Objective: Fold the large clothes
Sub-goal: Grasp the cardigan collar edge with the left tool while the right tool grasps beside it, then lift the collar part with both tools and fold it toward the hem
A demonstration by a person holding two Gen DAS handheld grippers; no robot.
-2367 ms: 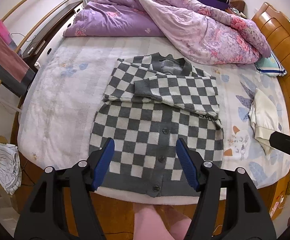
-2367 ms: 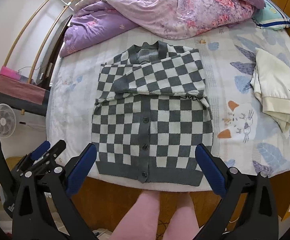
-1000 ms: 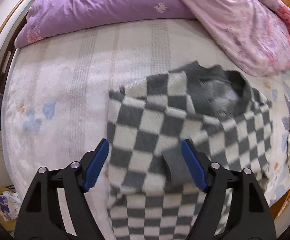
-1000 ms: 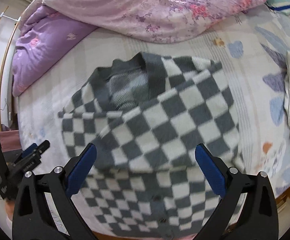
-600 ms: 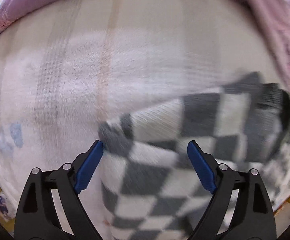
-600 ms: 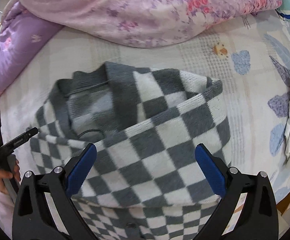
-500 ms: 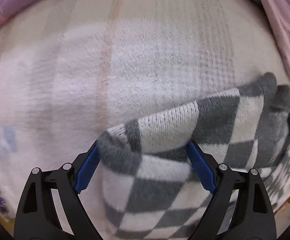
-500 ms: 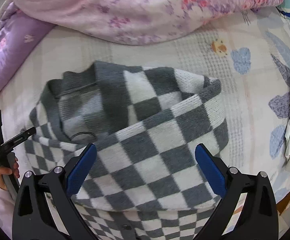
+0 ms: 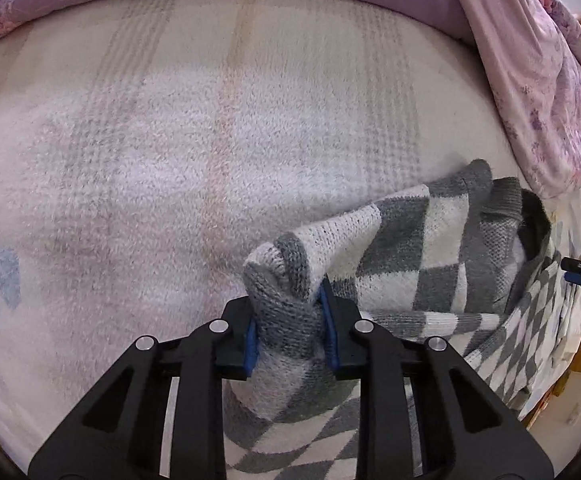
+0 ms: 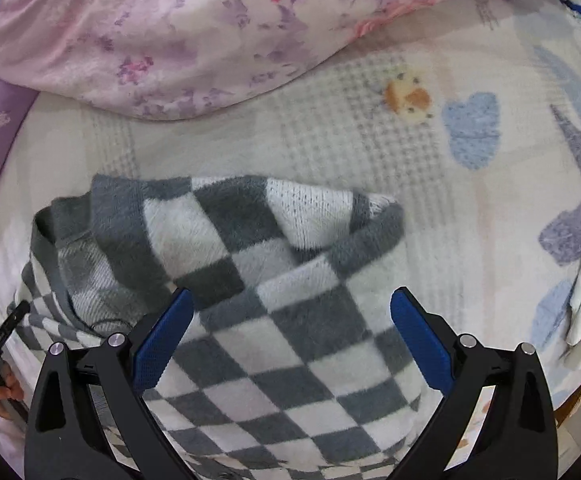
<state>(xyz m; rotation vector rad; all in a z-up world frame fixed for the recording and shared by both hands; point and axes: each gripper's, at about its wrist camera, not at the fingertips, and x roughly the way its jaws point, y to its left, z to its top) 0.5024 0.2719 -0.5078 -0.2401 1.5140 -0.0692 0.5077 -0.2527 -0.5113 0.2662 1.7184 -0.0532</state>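
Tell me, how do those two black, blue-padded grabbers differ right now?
The left gripper is closing, with a bunched corner of the grey-and-white checked knit cardigan between its pads; the right gripper stands wide open, gripping nothing. The left sits at the cardigan's shoulder edge; the right hangs over its folded checks. Both point down at the bed.

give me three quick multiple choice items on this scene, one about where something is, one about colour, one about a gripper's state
1. Where does the checkered cardigan lie?
A. on the bed
B. on a chair
C. on the floor

2. What colour are the right gripper pads?
A. red
B. blue
C. green

3. What is between the left gripper pads?
A. nothing
B. the floral quilt
C. a bunched corner of the cardigan

Answers:
1. A, it is spread over the bed blanket.
2. B, both pads show blue.
3. C, the jaws are closing with grey knit between them.
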